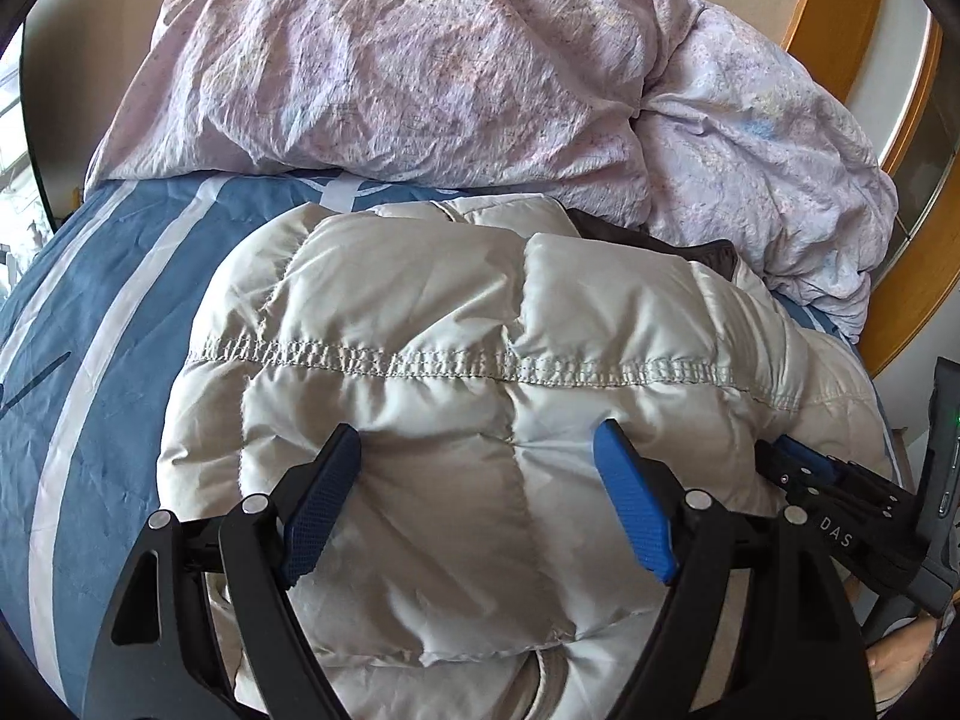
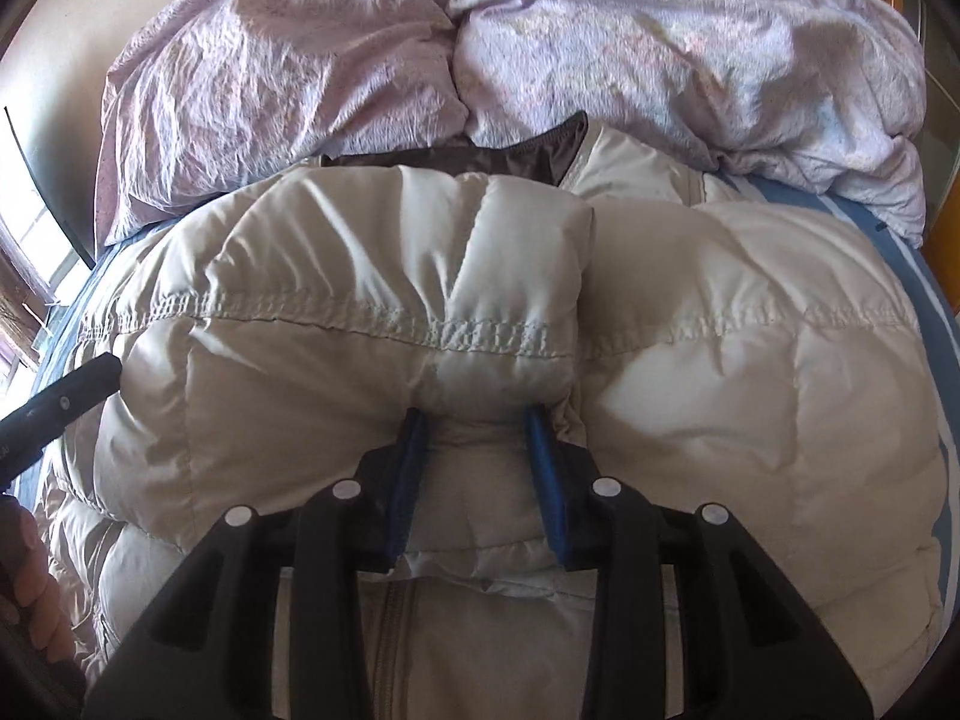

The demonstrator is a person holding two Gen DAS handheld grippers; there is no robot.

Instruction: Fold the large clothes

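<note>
On bed: we found the puffer jacket partly folded, a panel doubled over.
Left gripper: spread wide, unclamped.
Right gripper: pinching a fold.
Left: more folds, we judged.

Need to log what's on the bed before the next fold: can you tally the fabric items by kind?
Puffer jacket, cream with a brown lining: 1
Lilac crumpled duvet: 1
Blue bedsheet with pale stripes: 1
Total: 3
</note>
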